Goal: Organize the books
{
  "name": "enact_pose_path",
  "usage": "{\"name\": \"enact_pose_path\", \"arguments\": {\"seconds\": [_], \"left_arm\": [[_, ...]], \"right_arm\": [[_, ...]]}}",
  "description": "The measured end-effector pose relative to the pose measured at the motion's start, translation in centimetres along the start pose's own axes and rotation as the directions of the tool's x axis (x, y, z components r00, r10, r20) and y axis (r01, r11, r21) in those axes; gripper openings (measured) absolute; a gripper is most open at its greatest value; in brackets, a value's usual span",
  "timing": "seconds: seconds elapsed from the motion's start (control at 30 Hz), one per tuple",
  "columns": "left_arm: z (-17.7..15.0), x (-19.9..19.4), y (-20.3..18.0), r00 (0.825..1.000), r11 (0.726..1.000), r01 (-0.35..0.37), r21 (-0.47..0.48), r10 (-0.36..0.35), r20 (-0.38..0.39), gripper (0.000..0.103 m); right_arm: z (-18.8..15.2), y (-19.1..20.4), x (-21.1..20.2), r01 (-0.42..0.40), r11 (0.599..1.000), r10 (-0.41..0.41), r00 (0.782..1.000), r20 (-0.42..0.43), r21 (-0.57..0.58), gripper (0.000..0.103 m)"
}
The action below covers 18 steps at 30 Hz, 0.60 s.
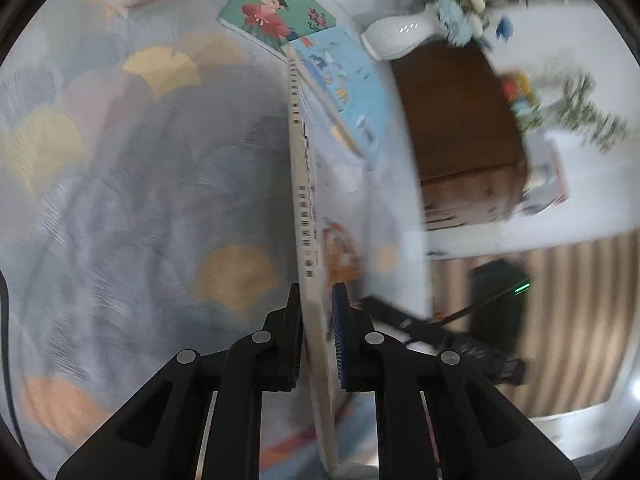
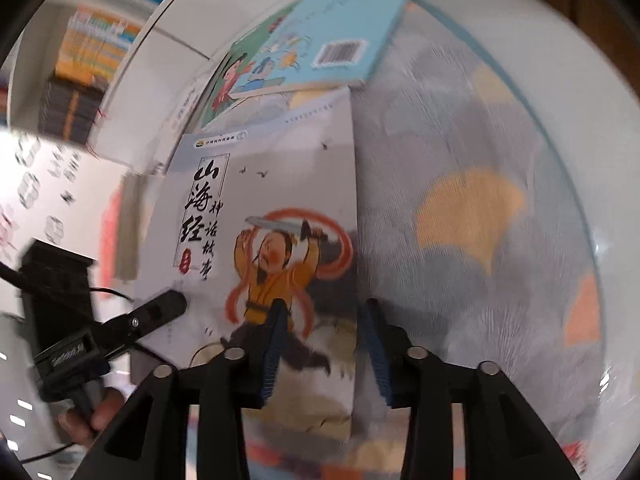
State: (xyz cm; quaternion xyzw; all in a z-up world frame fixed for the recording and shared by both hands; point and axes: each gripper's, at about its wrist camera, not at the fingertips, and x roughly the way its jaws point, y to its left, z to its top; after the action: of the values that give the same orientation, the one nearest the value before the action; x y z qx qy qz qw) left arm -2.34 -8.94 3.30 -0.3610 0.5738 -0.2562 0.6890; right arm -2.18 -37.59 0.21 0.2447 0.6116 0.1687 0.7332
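Gripping the grey storybook (image 1: 310, 264) near its lower edge with the left tool (image 1: 316, 300), clamped across the thin cover and pages, holding it upright on edge above the patterned rug (image 1: 120, 184). Hovering beside the same storybook (image 2: 276, 216) with the right tool (image 2: 324, 312), pads apart, holding nothing. Likely handling as light, thin and floppy, so probably needing a pinch close to the spine. Lying beyond the storybook: a blue book (image 2: 332, 36) overlapping a green book (image 1: 276, 12).
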Motion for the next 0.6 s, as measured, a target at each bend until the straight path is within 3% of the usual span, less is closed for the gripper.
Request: {"name": "enact_pose_path", "arguments": {"seconds": [0.07, 0.17, 0.37, 0.47, 0.6], "left_arm": [[0.3, -0.2, 0.0, 0.998, 0.996, 0.070, -0.058, -0.070, 0.005, 0.010], [0.6, 0.0, 0.0, 0.995, 0.989, 0.099, -0.113, -0.099, 0.006, 0.010], [1.2, -0.3, 0.1, 0.979, 0.952, 0.202, -0.230, -0.204, 0.016, 0.010], [1.3, -0.5, -0.1, 0.974, 0.943, 0.221, -0.247, -0.225, 0.012, 0.011], [1.2, -0.6, 1.0, 0.962, 0.915, 0.264, -0.306, -0.274, 0.014, 0.011]], "right_arm": [[-0.6, -1.2, -0.5, -0.082, 0.995, 0.083, 0.996, -0.013, 0.062, 0.049], [-1.6, -2.8, -0.6, -0.190, 0.971, 0.195, 0.981, -0.024, 0.145, 0.056], [-2.9, -4.4, 0.4, -0.316, 0.916, 0.336, 0.941, -0.040, 0.246, 0.056], [-3.3, -4.5, 1.4, -0.391, 0.876, 0.420, 0.906, -0.048, 0.282, 0.057], [-2.9, -4.0, 3.1, -0.538, 0.773, 0.573, 0.820, -0.006, 0.337, 0.059]]}}
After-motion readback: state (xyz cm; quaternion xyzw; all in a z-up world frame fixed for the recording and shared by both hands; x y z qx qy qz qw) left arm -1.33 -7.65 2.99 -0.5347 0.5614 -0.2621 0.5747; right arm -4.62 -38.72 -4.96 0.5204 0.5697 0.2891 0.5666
